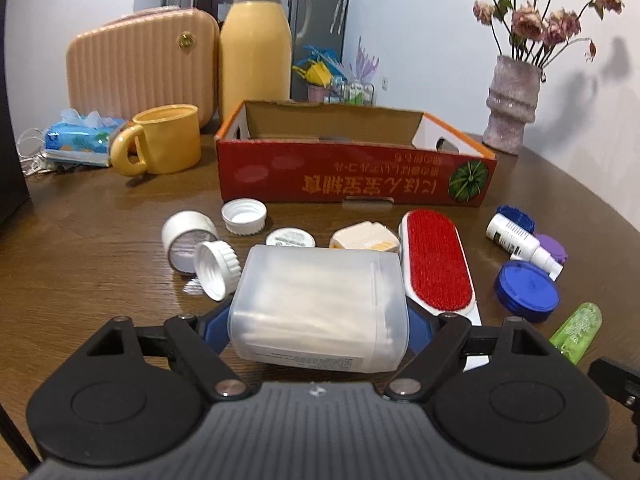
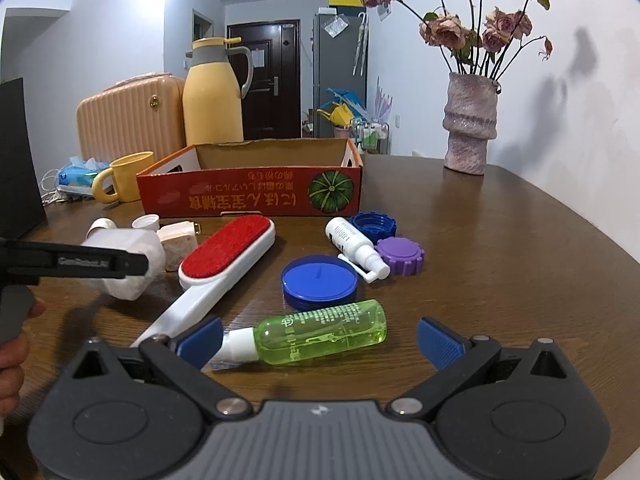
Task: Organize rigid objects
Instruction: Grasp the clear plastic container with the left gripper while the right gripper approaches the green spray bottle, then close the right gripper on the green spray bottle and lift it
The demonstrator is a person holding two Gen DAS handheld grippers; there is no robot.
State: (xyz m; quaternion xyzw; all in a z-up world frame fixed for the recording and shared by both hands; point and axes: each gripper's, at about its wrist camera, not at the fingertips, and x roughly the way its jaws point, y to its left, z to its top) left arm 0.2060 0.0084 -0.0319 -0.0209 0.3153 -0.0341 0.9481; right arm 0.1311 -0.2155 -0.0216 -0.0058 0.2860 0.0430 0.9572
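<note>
The red cardboard box point(image 2: 248, 196), centre frame, bears upside-down yellow Japanese print beside a green pumpkin picture; other labels are too small to read.

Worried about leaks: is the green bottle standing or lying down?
Lying down. The green bottle rests on its side on the table, white cap end pointing left, by the right tongs.

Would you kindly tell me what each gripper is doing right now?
Left gripper: jaws around the translucent plastic box; whether they grip it cannot be told.
Right gripper: open, empty, green bottle lying between its jaws.
</note>
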